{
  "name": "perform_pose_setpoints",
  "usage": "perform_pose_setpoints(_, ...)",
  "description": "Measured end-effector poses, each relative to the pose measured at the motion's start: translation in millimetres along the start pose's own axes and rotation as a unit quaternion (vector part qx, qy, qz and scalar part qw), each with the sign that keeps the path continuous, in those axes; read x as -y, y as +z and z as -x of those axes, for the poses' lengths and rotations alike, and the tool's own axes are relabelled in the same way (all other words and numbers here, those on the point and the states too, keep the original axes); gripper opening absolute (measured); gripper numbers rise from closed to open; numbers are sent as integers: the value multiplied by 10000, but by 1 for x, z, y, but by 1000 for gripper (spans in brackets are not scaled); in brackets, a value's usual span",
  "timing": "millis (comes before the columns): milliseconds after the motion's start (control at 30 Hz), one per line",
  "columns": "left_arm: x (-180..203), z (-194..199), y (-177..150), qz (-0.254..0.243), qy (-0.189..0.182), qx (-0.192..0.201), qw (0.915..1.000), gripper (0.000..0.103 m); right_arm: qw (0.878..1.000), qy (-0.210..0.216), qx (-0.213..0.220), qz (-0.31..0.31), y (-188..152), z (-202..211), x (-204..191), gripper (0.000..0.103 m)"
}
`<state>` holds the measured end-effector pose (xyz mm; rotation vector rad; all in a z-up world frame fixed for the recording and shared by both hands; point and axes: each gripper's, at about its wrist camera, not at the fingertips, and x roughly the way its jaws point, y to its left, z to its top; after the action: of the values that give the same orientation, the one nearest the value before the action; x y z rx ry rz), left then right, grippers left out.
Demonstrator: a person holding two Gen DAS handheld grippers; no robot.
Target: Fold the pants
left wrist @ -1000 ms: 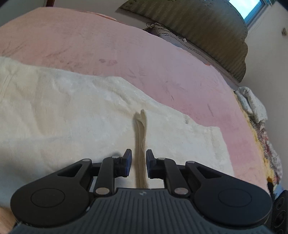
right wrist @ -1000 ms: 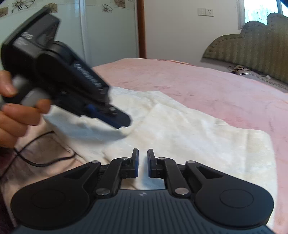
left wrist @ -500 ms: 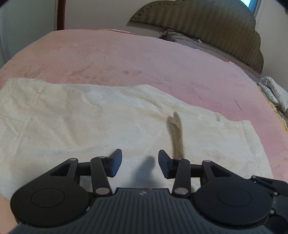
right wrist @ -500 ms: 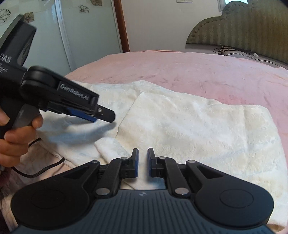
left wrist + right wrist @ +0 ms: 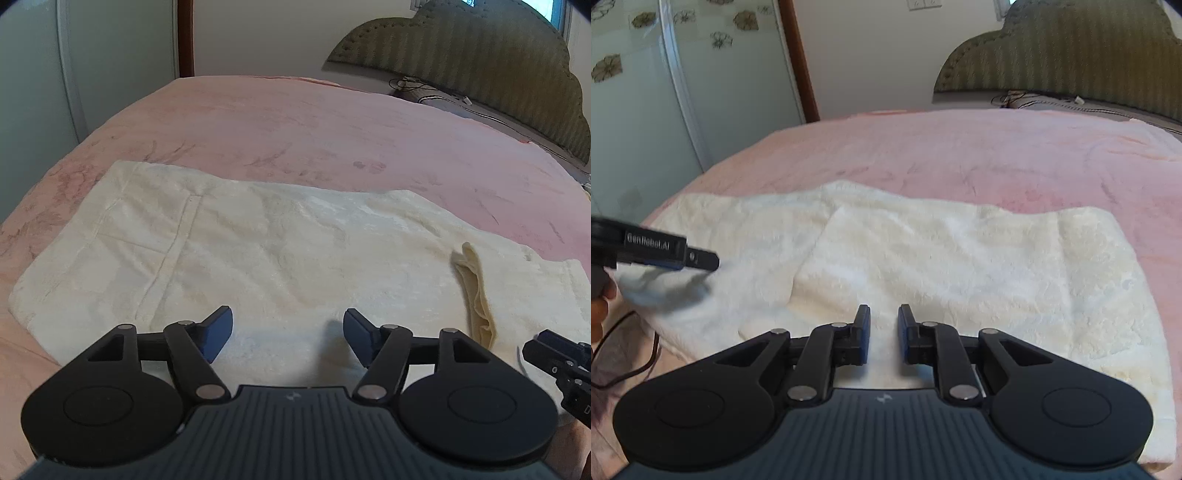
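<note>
Cream fluffy pants (image 5: 295,251) lie flat on the pink bedspread (image 5: 314,122), a folded layer's edge (image 5: 812,258) running across them. My left gripper (image 5: 288,332) hovers over the near edge of the pants, its jaws opening wide with nothing between them. A pinched ridge of fabric (image 5: 476,295) stands free to its right. My right gripper (image 5: 884,332) sits low over the pants' near edge, its jaws opening a narrow gap with cloth under them, not pressed. The left gripper (image 5: 672,251) shows at the left of the right wrist view, held by a hand (image 5: 598,306).
A padded olive headboard (image 5: 461,66) with cables (image 5: 424,88) at its foot closes the far side of the bed. Pale wardrobe doors (image 5: 665,110) stand to the left. A dark cord (image 5: 646,362) trails off the bed's near left corner. The right gripper's body (image 5: 557,365) pokes in at right.
My left gripper let go of the pinched ridge, opened wide and swung left, so the ridge now stands off to its right. The right gripper's jaws parted a little.
</note>
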<state>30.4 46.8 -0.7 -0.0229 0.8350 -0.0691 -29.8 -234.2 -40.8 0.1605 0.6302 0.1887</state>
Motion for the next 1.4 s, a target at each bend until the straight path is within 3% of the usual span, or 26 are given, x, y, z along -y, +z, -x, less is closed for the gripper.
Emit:
perform_pose_setpoints(33, -1, 0, 0, -1, 15, 24, 10000, 72, 10000, 13, 26, 14, 0, 1, -1, 41)
perform_pose_setpoints(100, -4, 1, -2, 0, 55, 49, 10000, 74, 9998, 39, -41, 175, -1, -2, -5, 58)
perform_pose_setpoints(233, -25, 12, -3, 199, 181, 207, 9994, 75, 9985, -213, 21, 511, 0, -2, -18, 59)
perform_pose_setpoints(300, -45, 19, -3, 479, 250, 248, 9982, 75, 9972, -104, 226, 706, 7, 5, -31, 59)
perform_pose_setpoints(400, -82, 32, 0, 1033, 289, 258, 9939, 75, 9881, 186, 344, 1485, 13, 7, -69, 59)
perform_pose_setpoints(533, -120, 53, 0, 1462, 496, 393, 9872, 75, 9644, 924, 233, 2468, 9, -3, -128, 59)
perform_pose_setpoints(700, -146, 66, -8, 1695, 651, 316, 9829, 75, 9188, 1471, 153, 3660, -7, -20, -196, 59)
perform_pose_setpoints(867, -172, 56, -21, 2348, 200, -52, 9718, 75, 8802, 1425, 49, 4527, -25, -44, -238, 59)
perform_pose_setpoints(1033, -189, 38, -30, 3284, -666, -253, 9418, 75, 8487, 861, 457, 5198, -39, -53, -258, 57)
perform_pose_setpoints(1100, -192, 34, -29, 3519, -873, -195, 9318, 75, 8323, 745, 593, 5461, -44, -58, -266, 48)
perform_pose_setpoints(1167, -193, 31, -30, 3764, -1170, -135, 9189, 78, 8372, 754, 660, 5376, -40, -62, -267, 47)
perform_pose_setpoints(1300, -191, 20, -29, 4008, -1675, -17, 9007, 80, 8921, 966, 718, 4355, -11, -60, -253, 48)
perform_pose_setpoints(1333, -191, 16, -27, 4096, -1741, -17, 8955, 80, 8988, 1030, 643, 4212, -6, -59, -250, 49)
perform_pose_setpoints(1400, -187, 9, -24, 4089, -1724, 50, 8961, 79, 8939, 1028, 568, 4326, -8, -57, -252, 49)
